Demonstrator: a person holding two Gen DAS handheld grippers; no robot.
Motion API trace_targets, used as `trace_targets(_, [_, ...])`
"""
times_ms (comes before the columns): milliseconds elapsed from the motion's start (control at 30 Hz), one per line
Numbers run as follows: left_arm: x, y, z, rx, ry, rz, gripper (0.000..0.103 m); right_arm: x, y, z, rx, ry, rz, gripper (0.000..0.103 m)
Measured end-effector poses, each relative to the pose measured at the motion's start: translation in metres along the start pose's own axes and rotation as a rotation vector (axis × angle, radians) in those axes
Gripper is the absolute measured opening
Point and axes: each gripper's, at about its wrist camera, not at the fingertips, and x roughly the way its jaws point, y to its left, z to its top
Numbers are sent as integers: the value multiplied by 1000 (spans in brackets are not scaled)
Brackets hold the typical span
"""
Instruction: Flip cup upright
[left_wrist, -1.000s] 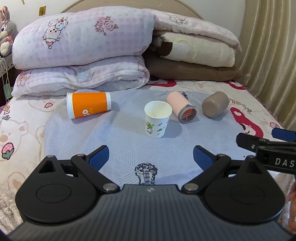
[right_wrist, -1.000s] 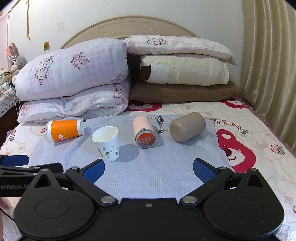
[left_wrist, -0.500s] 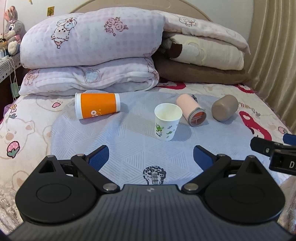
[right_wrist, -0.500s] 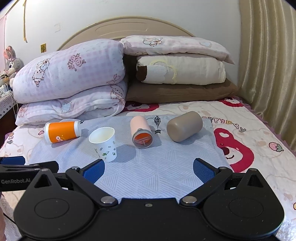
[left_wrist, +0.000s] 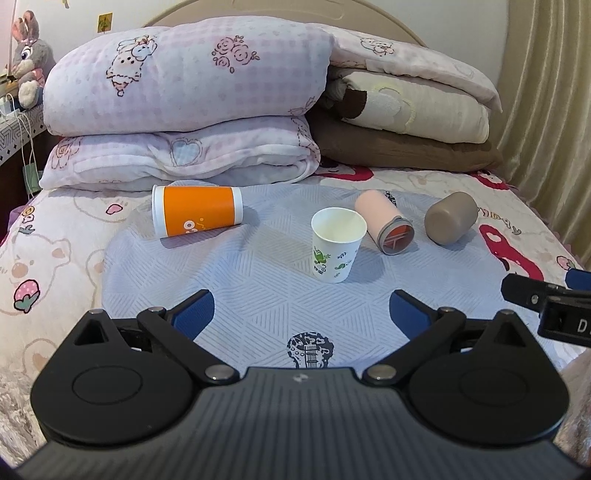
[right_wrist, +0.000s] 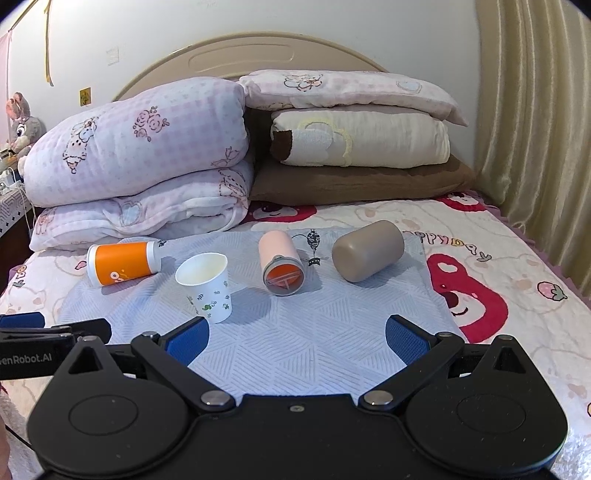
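Note:
On a pale blue mat (left_wrist: 258, 280) (right_wrist: 314, 332) on the bed, a white paper cup (left_wrist: 338, 244) (right_wrist: 205, 286) stands upright. An orange cup (left_wrist: 197, 214) (right_wrist: 123, 262), a pink tumbler (left_wrist: 384, 227) (right_wrist: 280, 266) and a taupe cup (left_wrist: 450, 222) (right_wrist: 367, 254) lie on their sides. My left gripper (left_wrist: 301, 314) is open and empty, near the mat's front edge, short of the paper cup. My right gripper (right_wrist: 295, 336) is open and empty, also near the front edge, short of the pink tumbler.
Folded quilts and pillows (left_wrist: 192, 107) (right_wrist: 354, 136) are stacked at the head of the bed behind the cups. A curtain (right_wrist: 535, 129) hangs on the right. A plush rabbit (left_wrist: 27, 62) sits on a side shelf at the left.
Both grippers have drifted slightly left and back, so the cups sit a little further right and higher in each view. The cups have not moved. Both jaws stay open.

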Motion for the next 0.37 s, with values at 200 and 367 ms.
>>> trace_targets(200, [-2,-1,-1,3,-10,0,103,1,-1,0,3,3,0,103])
trace_targets(367, [0,-1,-1,8,1,6,103,1,-1,-1,1,3,5,103])
